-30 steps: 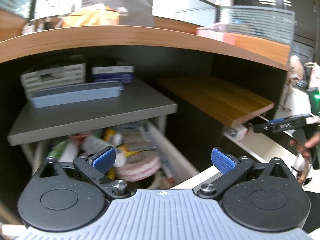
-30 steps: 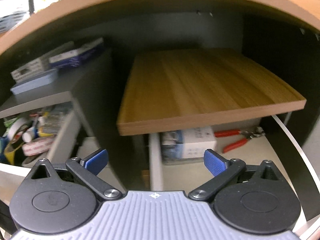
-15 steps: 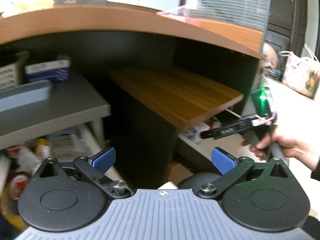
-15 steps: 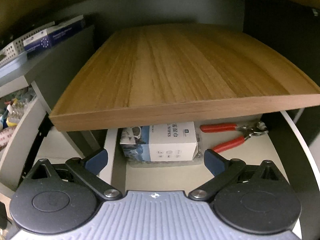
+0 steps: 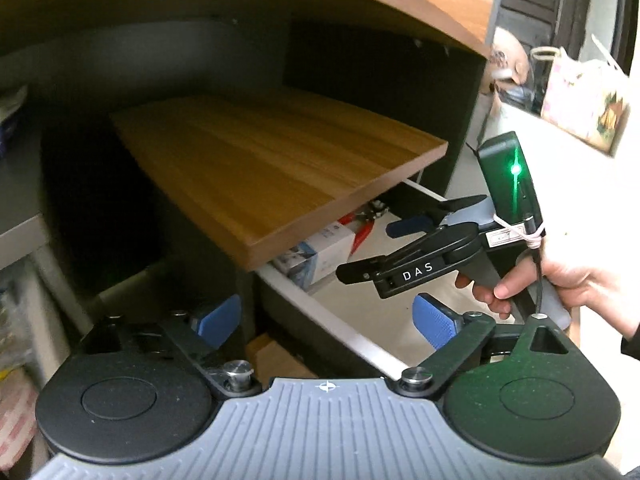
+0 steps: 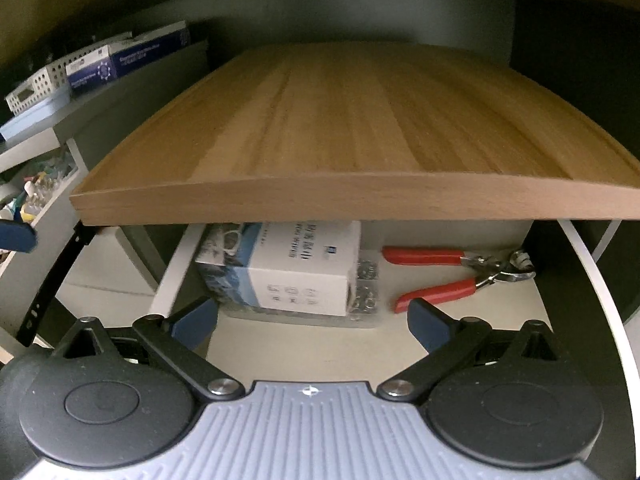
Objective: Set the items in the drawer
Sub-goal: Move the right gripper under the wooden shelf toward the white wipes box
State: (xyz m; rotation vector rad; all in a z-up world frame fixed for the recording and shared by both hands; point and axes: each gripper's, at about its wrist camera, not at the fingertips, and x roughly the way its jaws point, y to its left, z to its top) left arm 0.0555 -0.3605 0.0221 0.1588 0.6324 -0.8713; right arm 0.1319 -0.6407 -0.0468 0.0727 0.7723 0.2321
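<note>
Right gripper (image 6: 310, 322) is hanging at the drawer (image 6: 592, 272) mouth, jaws apart, gripping nothing. Left gripper (image 5: 328, 316) is sitting lower centre of its frame, jaws also apart and empty, pointing between the drawer's near wall and the dark cabinet side.

Drawer is pulled open under the wooden shelf (image 6: 360, 128). Already lying inside: white-blue box (image 6: 296, 268) centre, red-handled pliers (image 6: 452, 276) to its right and clear of it, plus a clear packet of small metal bits (image 6: 366, 286) touching the box's right side. Hard to say whether that packet is lying under the box or just against it; the view is blurry there.

Risks from here:
- Neither gripper is carrying an item, so nothing is going in until something is picked up.
- Shelf front edge is overhanging the drawer, leaving a low gap. Going in high, the right gripper is likely clipping that edge.
- Both grippers are crowding the same opening; the left gripper's pad (image 6: 16, 236) is showing at the left edge of the right view, so a collision is plausible.
- Free floor space is mostly front centre; dropping further back is risking landing on the pliers.
</note>
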